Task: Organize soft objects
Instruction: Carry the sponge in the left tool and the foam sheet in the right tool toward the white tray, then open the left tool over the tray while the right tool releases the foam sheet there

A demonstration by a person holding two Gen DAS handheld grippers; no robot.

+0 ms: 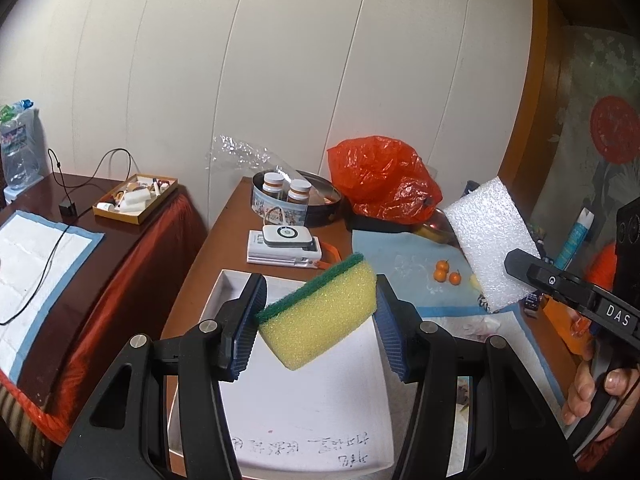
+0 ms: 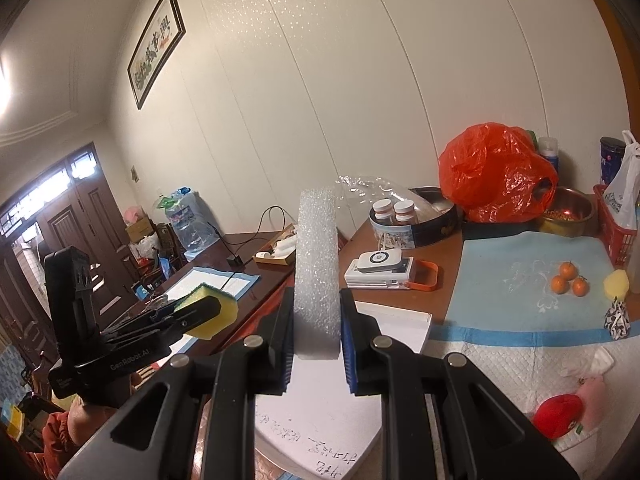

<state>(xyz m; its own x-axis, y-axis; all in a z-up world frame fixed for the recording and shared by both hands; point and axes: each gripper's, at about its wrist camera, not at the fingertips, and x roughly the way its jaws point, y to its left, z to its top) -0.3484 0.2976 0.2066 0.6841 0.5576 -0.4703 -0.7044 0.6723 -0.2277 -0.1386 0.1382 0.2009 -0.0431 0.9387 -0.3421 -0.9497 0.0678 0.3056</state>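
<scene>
Left wrist view: left gripper (image 1: 318, 320), black w/ blue ribbed pads, is clamped on a yellow foam sponge w/ green scouring layer (image 1: 318, 312). Sponge is tilted, green edge up and away from cam, held in the air above a shallow white cardboard box tray (image 1: 304, 412) w/ handwriting near its close edge. The tray is the landmark here. Behind it: a white flat gadget stack (image 1: 285, 246) w/ an orange strap, then a round tin (image 1: 294, 200) holding two white-capped brown jars. Behind and right of tray: a crumpled orange-red plastic bag (image 1: 384, 180). Right of tray: a light blue mat (image 1: 408, 280) w/ three small orange fruits (image 1: 446, 272). Also right of tray and up in the air: a white rectangular foam block (image 1: 490, 244), gripped at its lower right by the right gripper (image 1: 520, 276); a hand (image 1: 596, 392) shows at its handle. Left of tray: a 2nd table w/ red cloth (image 1: 132, 276), a small brown box of bits (image 1: 134, 198), a black cable.

Right wrist view: right gripper (image 2: 316, 340) is closed tight on the white foam block (image 2: 316, 272), which stands upright between the pads, above the white tray (image 2: 320, 404). Left of tray, in the air: left gripper (image 2: 204, 312) holding the yellow sponge (image 2: 212, 312). Right of tray: blue mat (image 2: 520, 280), the orange fruits (image 2: 568, 278), a small yellow sponge piece (image 2: 617, 283), a red plush toy (image 2: 558, 416). Behind tray: gadget stack (image 2: 380, 268), tin (image 2: 416, 224), orange-red bag (image 2: 496, 176).
</scene>
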